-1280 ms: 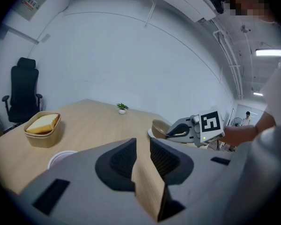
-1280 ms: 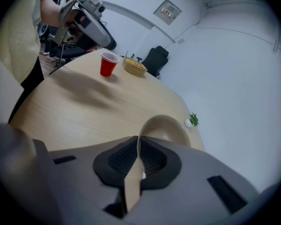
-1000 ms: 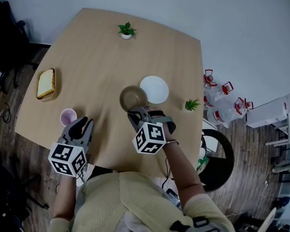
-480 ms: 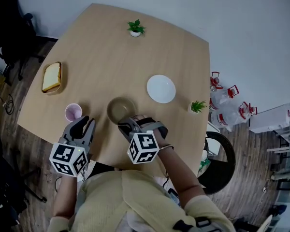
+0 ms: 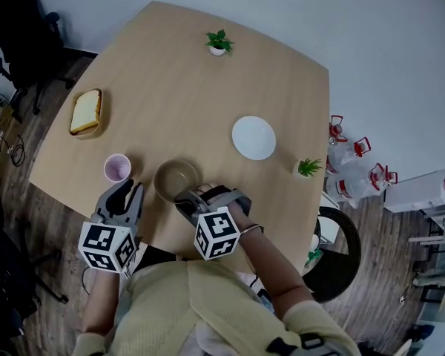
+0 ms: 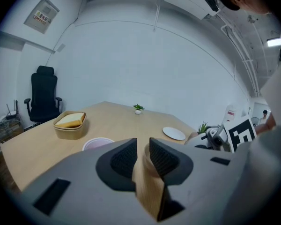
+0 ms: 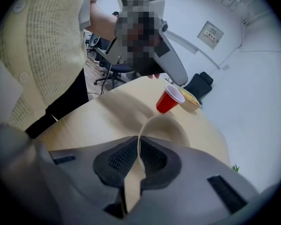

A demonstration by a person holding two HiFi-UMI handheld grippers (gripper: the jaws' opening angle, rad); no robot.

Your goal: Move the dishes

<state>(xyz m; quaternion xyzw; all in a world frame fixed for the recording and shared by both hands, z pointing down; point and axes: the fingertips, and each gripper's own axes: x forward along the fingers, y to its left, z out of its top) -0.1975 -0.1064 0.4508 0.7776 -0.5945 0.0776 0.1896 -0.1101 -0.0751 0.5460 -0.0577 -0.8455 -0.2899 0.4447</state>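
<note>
The right hand-held gripper (image 5: 184, 197) has its jaws pinched together on the near rim of a round, tan, shallow bowl (image 5: 176, 180), one pad inside the rim and one outside. The bowl is at the near edge of the pale wooden table (image 5: 178, 95) with rounded corners; I cannot tell whether its base rests on the wood or sits just clear of it. Just to the bowl's left stands a red plastic cup (image 5: 117, 167), upright, its pale inside showing from above. The left hand-held gripper (image 5: 127, 191) hangs at the near edge just this side of the cup, its jaws a little apart with nothing between them, only bare table showing through the gap. Farther along the left side sits a tan tray holding a slice of bread (image 5: 86, 113). A round white plate (image 5: 254, 137) lies to the right of the bowl and farther out, well apart from it. A small green plant in a white pot (image 5: 218, 42) stands near the far edge, and a second small potted plant (image 5: 308, 167) stands at the right edge. On the floor to the right are clear water jugs with red handles (image 5: 356, 169), and a black office chair (image 5: 22, 21) stands off the far left corner.
</note>
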